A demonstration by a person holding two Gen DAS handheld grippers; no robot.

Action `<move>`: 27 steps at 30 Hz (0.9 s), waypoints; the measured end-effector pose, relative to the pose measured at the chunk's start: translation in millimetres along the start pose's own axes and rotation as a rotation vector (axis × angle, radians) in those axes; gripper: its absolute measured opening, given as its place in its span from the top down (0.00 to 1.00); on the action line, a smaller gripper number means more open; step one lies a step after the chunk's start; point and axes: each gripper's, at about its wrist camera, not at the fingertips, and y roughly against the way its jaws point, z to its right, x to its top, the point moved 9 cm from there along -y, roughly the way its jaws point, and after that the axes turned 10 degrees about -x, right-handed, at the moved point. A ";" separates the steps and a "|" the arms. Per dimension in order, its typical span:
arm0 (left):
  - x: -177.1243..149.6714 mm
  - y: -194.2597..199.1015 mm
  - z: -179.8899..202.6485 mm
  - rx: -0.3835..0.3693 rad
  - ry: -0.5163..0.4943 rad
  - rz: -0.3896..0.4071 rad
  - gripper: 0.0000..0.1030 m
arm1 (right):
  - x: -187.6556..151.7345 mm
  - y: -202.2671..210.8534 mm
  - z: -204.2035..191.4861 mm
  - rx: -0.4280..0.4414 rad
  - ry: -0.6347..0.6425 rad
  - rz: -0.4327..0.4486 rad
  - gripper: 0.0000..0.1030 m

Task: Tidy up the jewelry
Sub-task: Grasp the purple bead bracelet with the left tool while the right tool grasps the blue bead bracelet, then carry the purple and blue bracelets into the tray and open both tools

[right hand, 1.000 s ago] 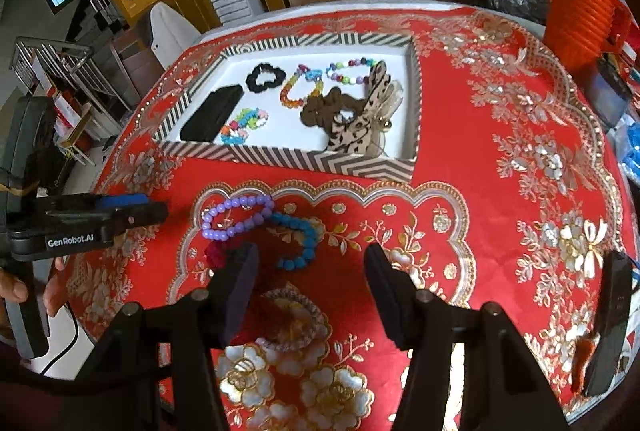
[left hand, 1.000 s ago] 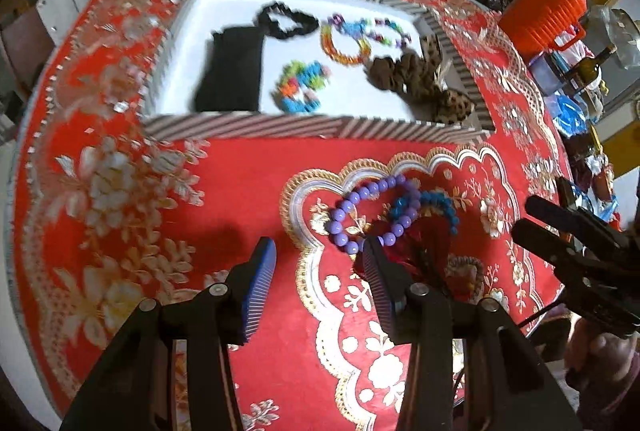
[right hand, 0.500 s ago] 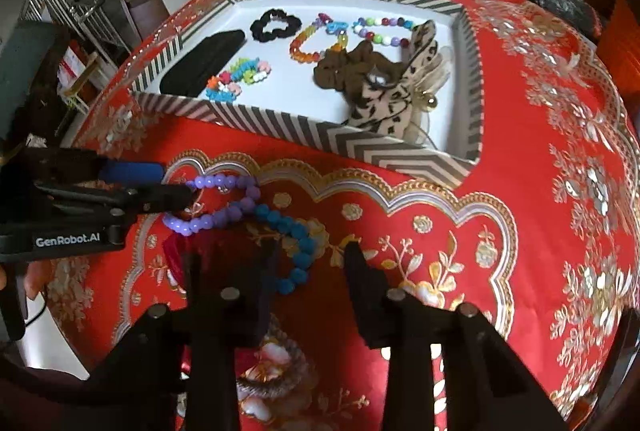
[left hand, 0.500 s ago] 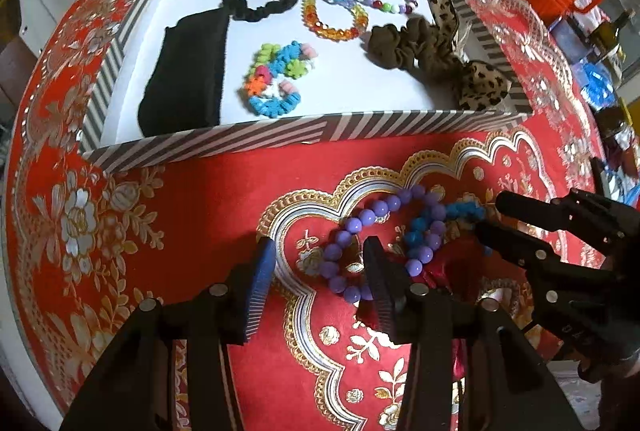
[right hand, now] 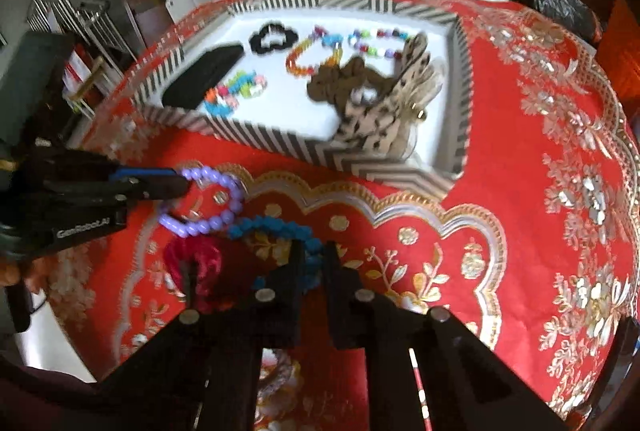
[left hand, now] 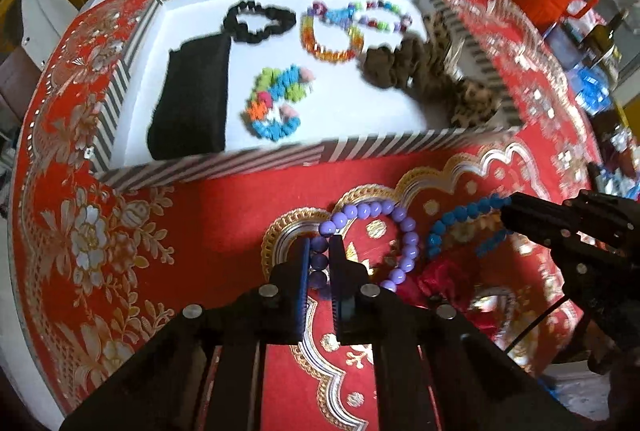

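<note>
Left claw (left hand: 320,251) pinching the purple bead bracelet (left hand: 404,231) tight, right claw (right hand: 311,263) squeezing the blue bead bracelet (right hand: 276,227) (both lying on the red bench (left hand: 240,215)), striped tray (left hand: 280,155) sitting just past both claws

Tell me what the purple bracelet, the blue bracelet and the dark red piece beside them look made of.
Purple bracelet: round glossy beads with bright highlights, probably plastic or glass. Blue bracelet: smaller round beads with a duller shine, likely plastic. Dark red piece: gathered fabric with a soft sheen, looks like a satin or velvet scrunchie; blur leaves that open.
</note>
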 end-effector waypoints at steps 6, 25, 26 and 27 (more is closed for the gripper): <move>10.7 28.0 5.9 -0.029 -0.025 0.046 1.00 | 16.2 34.0 8.0 0.025 -0.044 0.062 0.92; 64.6 97.0 -1.1 0.053 -0.073 0.179 1.00 | 69.0 95.6 3.1 -0.010 -0.010 0.205 0.92; 67.7 98.3 -3.0 0.062 -0.074 0.185 1.00 | 70.7 95.4 1.9 -0.011 -0.007 0.207 0.92; 70.0 99.2 -4.7 0.069 -0.075 0.188 1.00 | 73.2 95.6 0.1 -0.011 -0.002 0.209 0.92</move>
